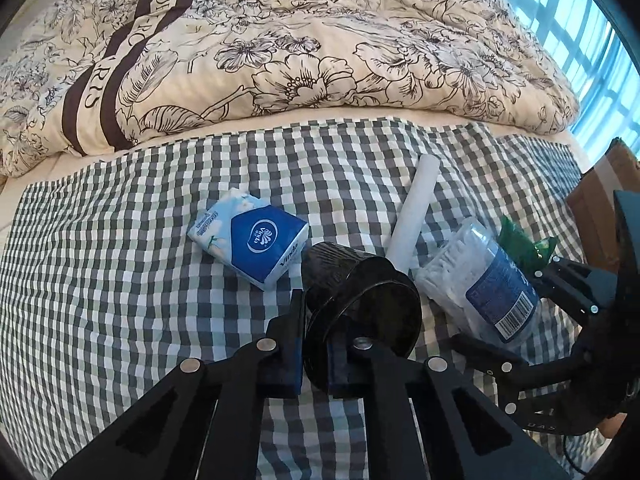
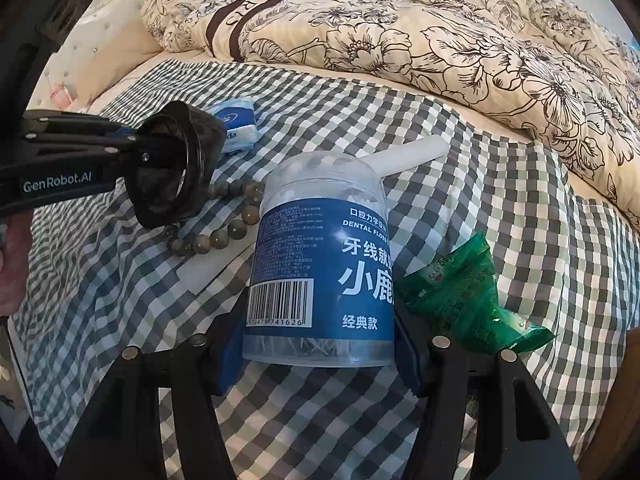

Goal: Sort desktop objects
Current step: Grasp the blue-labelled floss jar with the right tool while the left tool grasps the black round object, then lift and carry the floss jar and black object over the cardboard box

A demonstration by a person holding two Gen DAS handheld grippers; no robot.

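I was working over a bed spread with a green-and-white checked cloth, a floral quilt heaped along its far side and a barred window to the right. A brown cardboard box stood past the cloth's right edge.

My left gripper had its jaws closed narrow across the rim of a black mesh pen cup, one finger inside the mouth and one outside. The cup lay tilted on its side, base aimed away toward the quilt, mouth toward my camera.

My right gripper clamped a clear dental floss jar by its blue-labelled body, with the jar's long axis running straight away from me and its domed lid end farthest.

Just beyond the jar lay a white tube, slanting up to the right. A green packet sat touching the jar's right side, a string of beads curled on its left, and a blue tissue pack lay left of the cup. The cloth's left stretch lay bare; the right side was crowded close to the edge.
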